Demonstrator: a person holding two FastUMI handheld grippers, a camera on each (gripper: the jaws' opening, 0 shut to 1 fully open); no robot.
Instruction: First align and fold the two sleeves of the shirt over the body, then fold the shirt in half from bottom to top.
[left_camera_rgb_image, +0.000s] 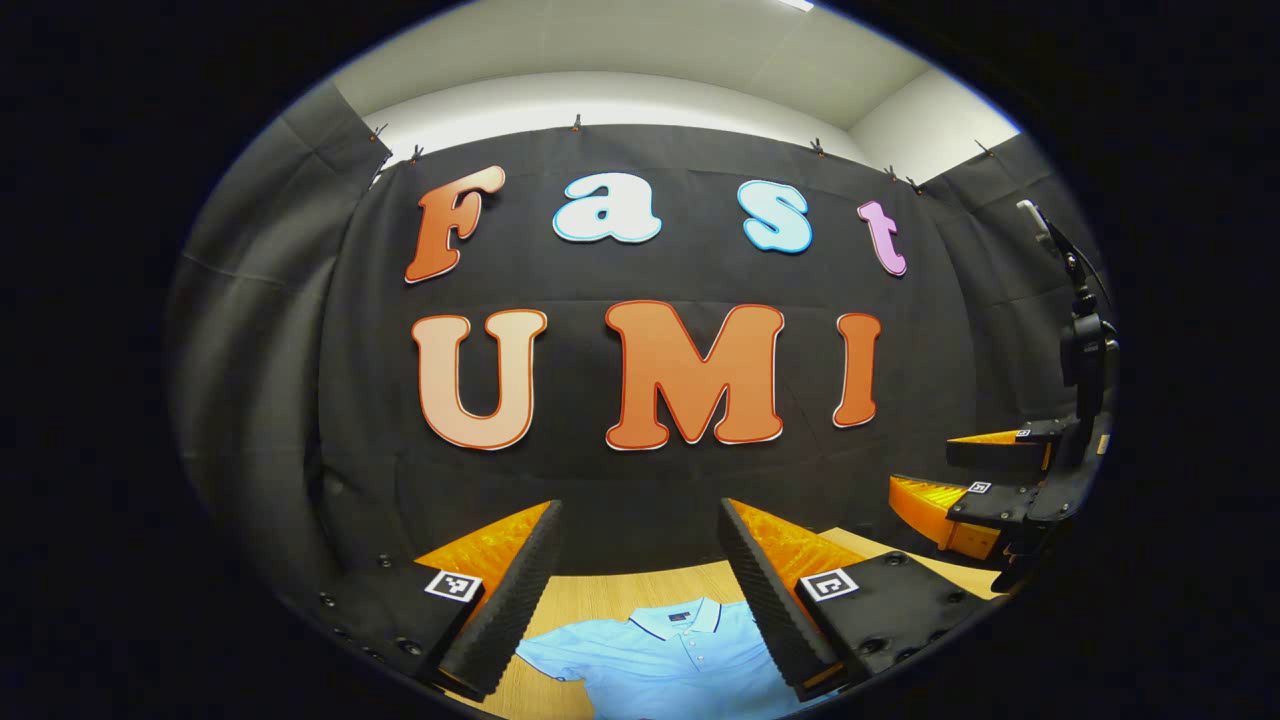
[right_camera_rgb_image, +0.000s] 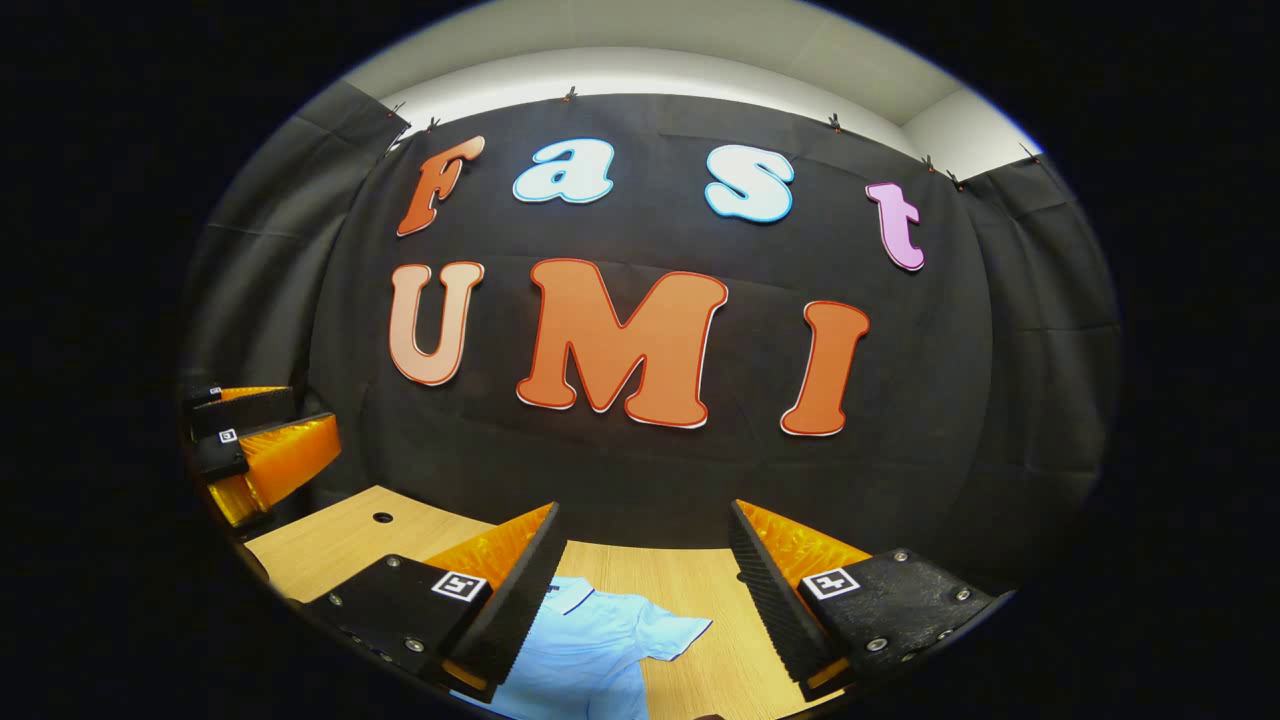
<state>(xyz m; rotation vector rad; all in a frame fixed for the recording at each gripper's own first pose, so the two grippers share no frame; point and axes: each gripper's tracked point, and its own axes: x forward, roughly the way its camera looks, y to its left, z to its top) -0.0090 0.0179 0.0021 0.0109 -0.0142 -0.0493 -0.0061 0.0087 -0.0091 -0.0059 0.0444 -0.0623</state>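
A light blue polo shirt (left_camera_rgb_image: 668, 655) lies flat on the wooden table (left_camera_rgb_image: 600, 590), collar toward the back wall. In the right gripper view the shirt (right_camera_rgb_image: 590, 650) shows one short sleeve (right_camera_rgb_image: 672, 636) spread out to the side. My left gripper (left_camera_rgb_image: 640, 590) hangs open above the collar, nothing between its fingers. My right gripper (right_camera_rgb_image: 640, 590) is open too, held above the shirt's sleeve side. The right gripper (left_camera_rgb_image: 960, 480) also appears at the right of the left gripper view, and the left gripper (right_camera_rgb_image: 250, 445) at the left of the right gripper view.
The black cloth wall stands close behind the table's far edge. A small round hole (right_camera_rgb_image: 383, 518) sits in the tabletop at the back left. A dark stand with a mounted device (left_camera_rgb_image: 1085, 340) rises at the right. Bare wood (right_camera_rgb_image: 700, 590) lies beside the sleeve.
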